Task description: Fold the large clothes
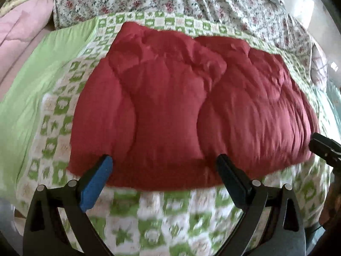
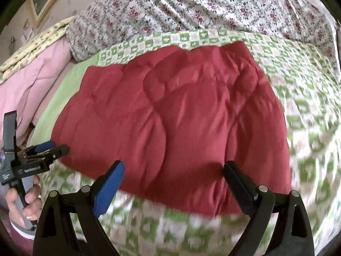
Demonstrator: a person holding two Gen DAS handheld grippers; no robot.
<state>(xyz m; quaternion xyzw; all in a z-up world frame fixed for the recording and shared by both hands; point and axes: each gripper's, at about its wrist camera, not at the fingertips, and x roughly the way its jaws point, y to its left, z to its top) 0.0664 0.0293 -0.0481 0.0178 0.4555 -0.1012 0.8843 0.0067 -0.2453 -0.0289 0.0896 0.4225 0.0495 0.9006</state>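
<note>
Garment: a red padded garment (image 1: 187,104) lies folded into a broad puffy block, spread flat on the bed's green-and-white checked cover (image 1: 153,219); its near edge faces both cameras
Left tool: the left tool (image 1: 164,170) hangs just over the garment's near edge, its blue-padded finger and black finger spread wide, released, gripping nothing; whether the tips touch the fabric cannot be told
Right tool: the right tool (image 2: 173,177) hangs over the near edge further to the right, fingers likewise spread wide, released and empty
Cross views: the right tool's tip shows at the right edge of the left camera's picture beside the garment's corner; the left tool shows at the left edge of the right camera's picture, held by a hand (image 2: 23,204) around its grey handle
Bed: a plain light-green sheet (image 1: 27,98) lies left of the checked cover, a rose-print cloth (image 2: 202,6) lies beyond the garment, touching the cover's far edge
Other bedding: a pink quilt (image 2: 32,79) sits at the far left, a yellow flowered cloth (image 2: 40,38) on top of it
Sharpness: the near cover is blurred
</note>
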